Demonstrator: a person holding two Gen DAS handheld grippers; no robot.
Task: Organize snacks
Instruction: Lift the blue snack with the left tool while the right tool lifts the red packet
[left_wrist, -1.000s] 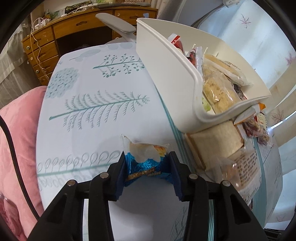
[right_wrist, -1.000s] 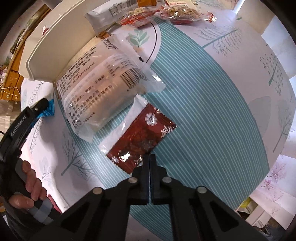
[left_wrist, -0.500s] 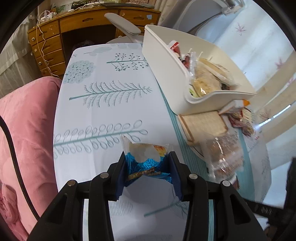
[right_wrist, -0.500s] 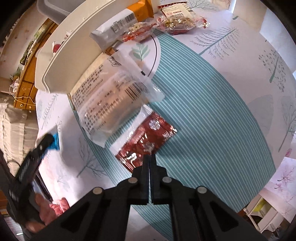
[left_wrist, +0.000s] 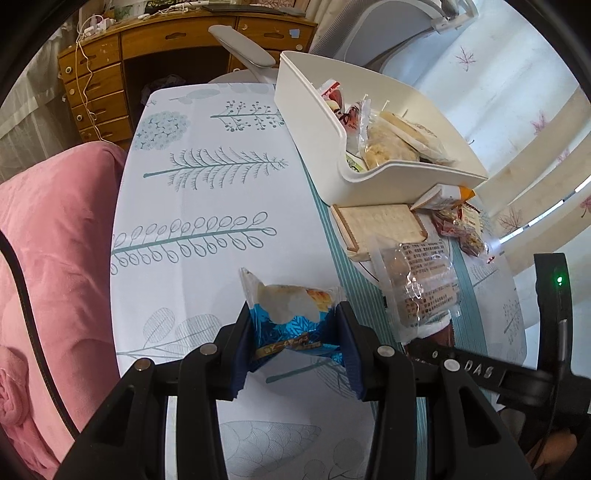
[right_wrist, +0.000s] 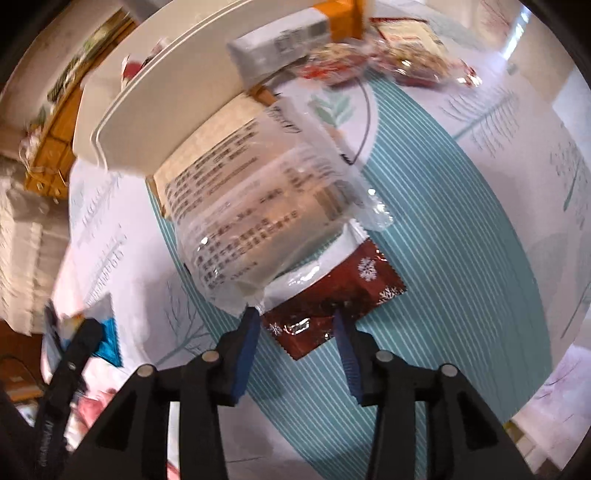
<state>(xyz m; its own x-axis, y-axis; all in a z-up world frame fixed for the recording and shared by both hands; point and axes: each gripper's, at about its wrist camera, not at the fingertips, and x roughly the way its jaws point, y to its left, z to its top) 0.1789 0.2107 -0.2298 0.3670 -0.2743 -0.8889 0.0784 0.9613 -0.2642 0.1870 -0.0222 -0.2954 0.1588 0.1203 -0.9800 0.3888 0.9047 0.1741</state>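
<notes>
The left gripper (left_wrist: 295, 339) has its jaws clamped on a blue snack packet (left_wrist: 291, 321), held above the worktop (left_wrist: 207, 206). The right gripper (right_wrist: 295, 332) has just been opening its jaws; they stand apart over the near end of a dark red snowflake packet (right_wrist: 332, 299), not pressing on it. A clear printed bag (right_wrist: 258, 206) overlaps that packet. Farther off, the white bin (left_wrist: 314, 129) holds more snacks.
</notes>
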